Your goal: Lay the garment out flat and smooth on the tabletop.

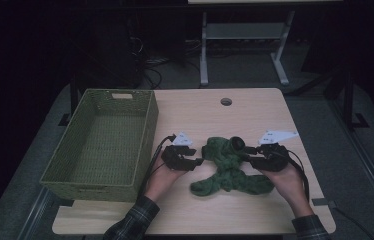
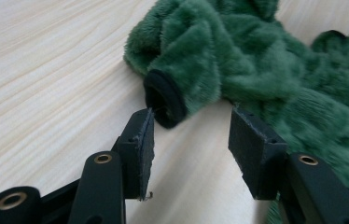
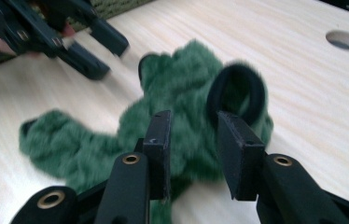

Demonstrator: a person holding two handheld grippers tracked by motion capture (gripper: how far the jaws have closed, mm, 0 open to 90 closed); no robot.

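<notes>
A crumpled green fleece garment (image 1: 230,167) with black-edged cuffs lies on the wooden table between my two grippers. My left gripper (image 1: 198,162) is at its left edge; in the left gripper view (image 2: 191,135) the jaws stand apart, with a black cuff (image 2: 163,98) just past the left pad and bare table in the gap. My right gripper (image 1: 247,152) is at the garment's upper right. In the right gripper view (image 3: 193,135) its jaws stand apart over the fleece (image 3: 182,93), and a round black cuff (image 3: 235,91) rises just beyond the right pad.
A green woven basket (image 1: 77,117), with nothing in it, stands on the table's left side, close to my left hand. A round cable hole (image 1: 226,101) sits near the table's far edge. Desk legs and cables lie on the dark floor beyond.
</notes>
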